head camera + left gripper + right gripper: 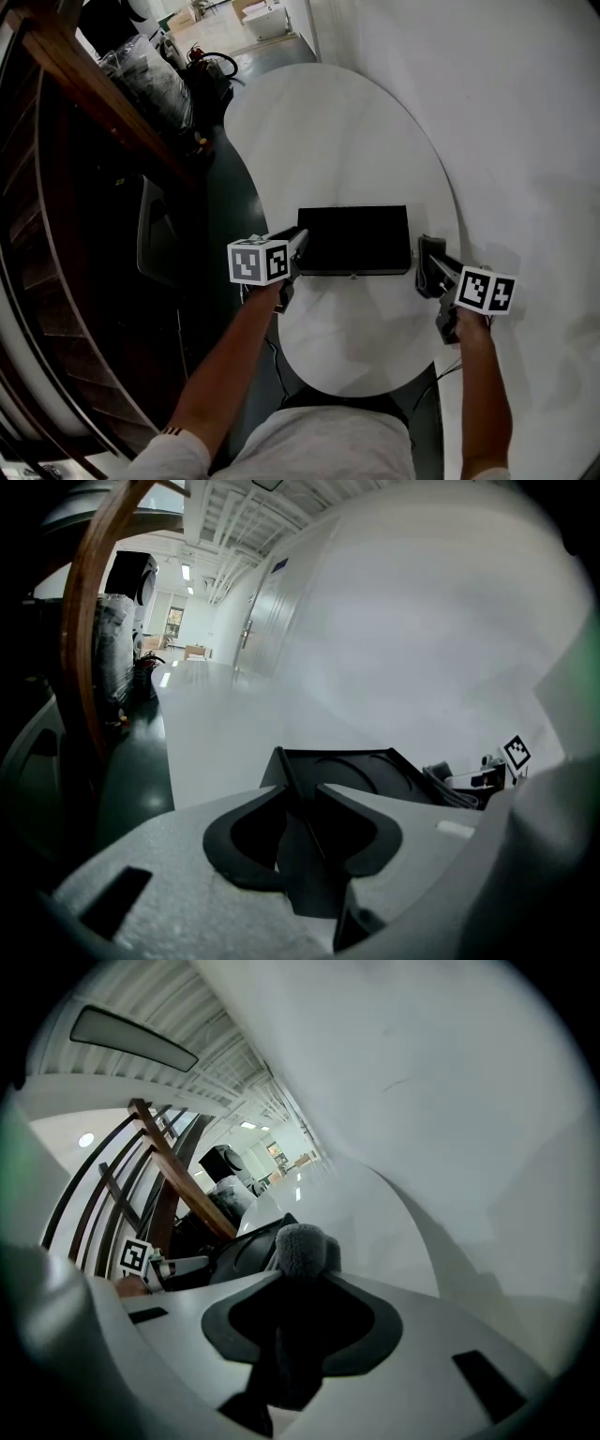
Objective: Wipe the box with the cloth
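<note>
A flat black box (354, 240) lies near the middle of the white oval table (356, 141). My left gripper (300, 247) is at the box's left end. In the left gripper view the box's (375, 769) thin side wall runs between the jaws of the left gripper (298, 806), which are closed on it. Just off the box's right end, my right gripper (425, 270) is shut on a grey fuzzy cloth (429, 251). A tuft of the cloth (305, 1246) sticks out past the tips of the right gripper (300, 1279), beside the box (246, 1252).
A wooden stair railing (89, 89) and dark floor (225, 197) lie to the left of the table. A dark chair (155, 239) stands by the table's left edge. A white wall (525, 141) curves close behind the table on the right.
</note>
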Available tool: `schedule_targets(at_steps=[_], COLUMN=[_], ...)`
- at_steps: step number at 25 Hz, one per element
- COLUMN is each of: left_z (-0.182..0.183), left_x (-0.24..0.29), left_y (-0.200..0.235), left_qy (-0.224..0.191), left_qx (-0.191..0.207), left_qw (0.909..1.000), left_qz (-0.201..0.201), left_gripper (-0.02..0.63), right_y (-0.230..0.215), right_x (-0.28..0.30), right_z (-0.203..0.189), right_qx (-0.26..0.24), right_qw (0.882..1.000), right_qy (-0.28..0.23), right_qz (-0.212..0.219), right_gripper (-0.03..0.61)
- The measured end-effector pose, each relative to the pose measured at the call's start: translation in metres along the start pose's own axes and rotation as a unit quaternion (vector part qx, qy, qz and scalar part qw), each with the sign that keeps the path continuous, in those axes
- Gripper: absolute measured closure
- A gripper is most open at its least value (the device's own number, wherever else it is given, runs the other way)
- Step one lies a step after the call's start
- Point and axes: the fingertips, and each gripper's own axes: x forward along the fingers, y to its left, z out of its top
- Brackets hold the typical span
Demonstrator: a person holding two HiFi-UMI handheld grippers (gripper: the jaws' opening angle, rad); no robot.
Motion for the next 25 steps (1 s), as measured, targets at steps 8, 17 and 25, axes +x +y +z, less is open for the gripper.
schedule_targets(at_steps=[8, 17, 25], left_z=[0.0, -0.003, -0.004], left_x=[-0.001, -0.001, -0.001], left_y=[-0.002, -0.002, 0.002], left_qy=[0.0, -0.003, -0.003], left_qx=[-0.003, -0.013, -0.014], left_qw=[1.0, 0.9999, 0.9999], left_qz=[0.0, 0.002, 0.006], left_gripper=[0.506, 0.506, 0.506], right_y=[-0.008, -0.018, -0.013], right_x=[0.039, 0.08, 0.091], right_z=[0.049, 0.058, 0.044], right_qx=[-0.001, 0.014, 0.019], right_qw=[1.0, 1.0, 0.999], right_qy=[-0.007, 0.01, 0.029], right_qz=[0.011, 0.022, 0.04], right_gripper=[0.479, 0.479, 0.479])
